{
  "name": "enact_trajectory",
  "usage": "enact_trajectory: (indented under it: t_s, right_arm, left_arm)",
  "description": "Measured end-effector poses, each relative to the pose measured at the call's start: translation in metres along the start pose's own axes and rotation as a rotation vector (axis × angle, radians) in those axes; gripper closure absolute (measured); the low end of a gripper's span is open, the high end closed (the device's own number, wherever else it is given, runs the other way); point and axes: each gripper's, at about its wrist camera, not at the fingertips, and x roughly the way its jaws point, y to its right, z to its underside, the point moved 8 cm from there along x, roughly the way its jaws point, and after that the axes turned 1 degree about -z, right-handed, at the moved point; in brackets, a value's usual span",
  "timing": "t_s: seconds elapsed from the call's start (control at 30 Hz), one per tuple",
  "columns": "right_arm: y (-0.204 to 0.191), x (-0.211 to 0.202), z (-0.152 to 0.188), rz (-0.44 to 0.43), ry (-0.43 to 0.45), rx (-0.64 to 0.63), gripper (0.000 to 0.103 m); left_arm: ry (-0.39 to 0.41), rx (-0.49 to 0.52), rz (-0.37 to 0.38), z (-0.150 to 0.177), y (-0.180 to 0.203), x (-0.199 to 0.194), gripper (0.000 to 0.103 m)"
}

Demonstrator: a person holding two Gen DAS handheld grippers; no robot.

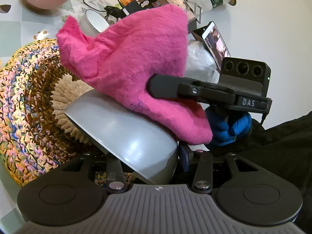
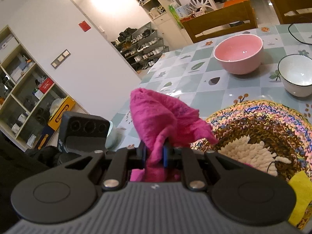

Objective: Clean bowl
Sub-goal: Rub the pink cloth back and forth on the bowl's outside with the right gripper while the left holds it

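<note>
While our left gripper [image 1: 148, 163] clamps the grey bowl [image 1: 124, 136] by its rim, the bowl sits tipped on its side right in front of the left wrist camera, its smooth, glossy outer wall facing us and its opening turned toward ten o'clock. It is plain grey with a soft shine and a thin, paler rim; its inside is hidden from us.

Draped over the bowl's upper side, touching it, is a fuzzy pink cloth [image 1: 128, 58], bunched into a loose peak. Our right gripper [image 2: 154, 154] is closed tight on that cloth [image 2: 161, 124]; in the left view its black fingers [image 1: 165, 86] reach in from three o'clock, with a blue-gloved hand [image 1: 228, 128] gripping the handle beneath.

Behind the bowl at nine o'clock lies a round crocheted mat [image 1: 25, 105] in mixed colours, with a cream centre. It rests on a table [image 2: 187, 74] covered in a pale checked cloth with leaf prints. Farther off, at one o'clock in the right view, stand a pink bowl [image 2: 238, 55] and, near it at two o'clock, a white bowl [image 2: 296, 78] with a dark rim, well apart from our grippers.
</note>
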Motion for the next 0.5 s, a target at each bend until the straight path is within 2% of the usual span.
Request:
enact_trajectory:
  t_s: [0.5]
  right_arm:
    - [0.057, 0.014, 0.000, 0.166, -0.040, 0.156, 0.087]
  left_arm:
    - [0.004, 0.010, -0.012, 0.004, 0.003, -0.001, 0.056]
